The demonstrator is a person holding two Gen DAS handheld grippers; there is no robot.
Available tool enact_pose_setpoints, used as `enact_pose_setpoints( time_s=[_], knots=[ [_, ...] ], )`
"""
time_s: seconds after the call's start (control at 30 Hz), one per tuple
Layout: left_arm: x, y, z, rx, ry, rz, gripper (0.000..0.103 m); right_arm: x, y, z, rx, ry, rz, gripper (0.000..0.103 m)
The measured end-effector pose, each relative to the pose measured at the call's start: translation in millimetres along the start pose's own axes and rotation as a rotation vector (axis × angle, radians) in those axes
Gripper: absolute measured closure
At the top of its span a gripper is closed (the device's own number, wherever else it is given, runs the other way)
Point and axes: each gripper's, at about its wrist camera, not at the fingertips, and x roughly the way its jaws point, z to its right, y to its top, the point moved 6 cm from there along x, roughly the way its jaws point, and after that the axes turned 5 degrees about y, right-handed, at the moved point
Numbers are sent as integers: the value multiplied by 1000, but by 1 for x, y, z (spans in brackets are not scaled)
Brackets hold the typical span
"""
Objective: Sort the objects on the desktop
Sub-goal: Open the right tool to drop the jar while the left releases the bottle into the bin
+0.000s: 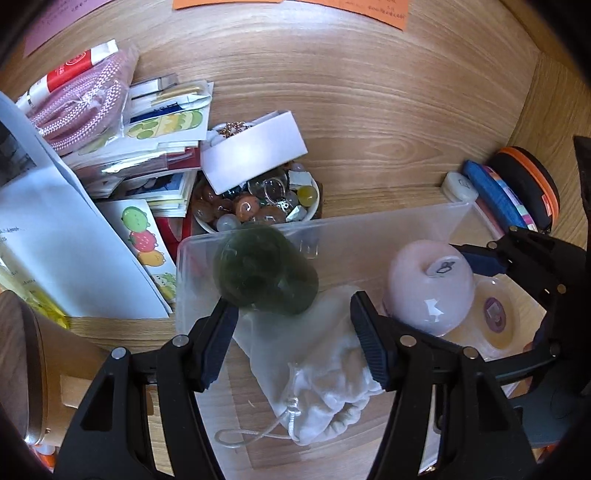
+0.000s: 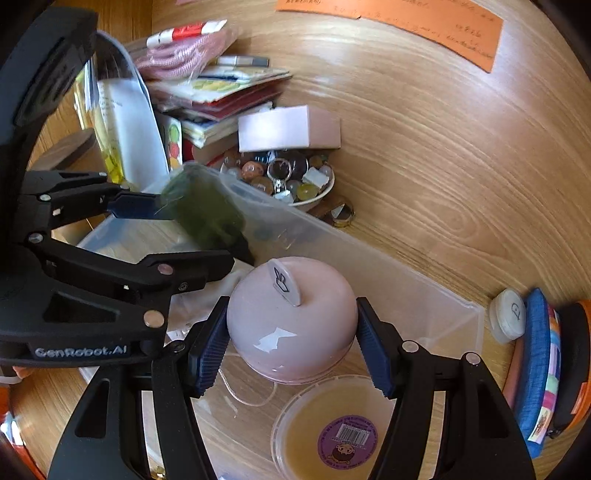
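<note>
Already the clear rectangular plastic bin (image 2: pixel 436 295) holds a white drawstring cloth pouch (image 1: pixel 325 369) and a round tub (image 2: pixel 332 428). At 12 o'clock, the bowl of polished stones (image 1: pixel 258 206) waits unsorted. The right gripper (image 2: pixel 291 343) clamps a glossy pink apple-shaped ornament (image 2: pixel 291 325); the left gripper (image 1: pixel 295 325), marked "GenRobot.AI", grips a dark green object (image 1: pixel 266 273).

We take this for a home desk: a wood-grain counter (image 1: pixel 369 92) crowded with personal clutter. Evidence noted: sticker sheets (image 1: pixel 162 125), a bowl of polished stones (image 1: pixel 258 206), orange paper notes (image 2: pixel 399 26), pouches (image 2: pixel 535 369).
</note>
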Motion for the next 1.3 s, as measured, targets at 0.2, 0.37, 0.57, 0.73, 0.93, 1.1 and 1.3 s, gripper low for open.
enact_pose_setpoints(
  time_s=[0.2, 0.37, 0.57, 0.73, 0.93, 1.1, 1.3],
  knots=[
    [-3, -3, 1, 11, 1, 1, 40, 4, -3, -6, -39, -15, -50, 42],
    [-4, -5, 5, 42, 28, 5, 36, 5, -4, -11, -80, -49, -71, 41],
    [-8, -5, 2, 26, 13, 4, 33, -3, -4, -12, -91, -98, -48, 32],
    [-19, -3, 1, 20, 13, 24, 28, -15, -3, -16, -93, -114, -28, 31],
    [-41, -3, 1, 9, 12, 58, 21, -37, -2, -19, -96, -144, 8, 30],
    [-60, -7, 3, 17, 33, 90, 15, -63, -6, -23, -97, -168, 55, 30],
    [-89, -10, 4, 10, 50, 135, 12, -90, -10, -31, -113, -202, 96, 28]
  ],
)
